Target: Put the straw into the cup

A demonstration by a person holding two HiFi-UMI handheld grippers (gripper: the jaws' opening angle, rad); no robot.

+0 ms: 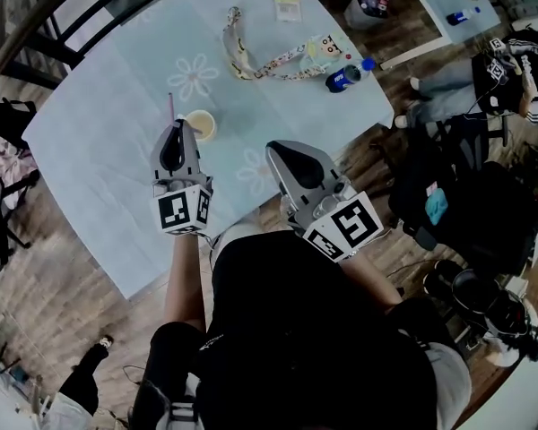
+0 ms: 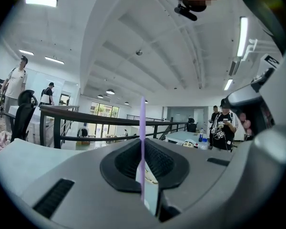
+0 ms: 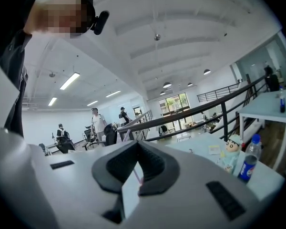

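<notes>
Purple straw is standing upright between the fingertips of the left gripper, whose jaws are closing tight on it, with only a thin slot showing behind the tips. The straw is rising well above the jaws and running a little way below them.

In the head view the left gripper is sitting left of centre, with the straw showing just above its tip. The cup is standing on the table just right of that tip. The straw is hanging beside the cup's left rim, outside it.

In its own view the right gripper is holding its tips together and gripping nothing. A short pink streak is showing in the slot behind them, and what it is cannot be told. In the head view this gripper is hovering right of centre over the table's near edge, apart from the cup.

Further out, a patterned strap and a bottle are lying toward the upper right of the table.
</notes>
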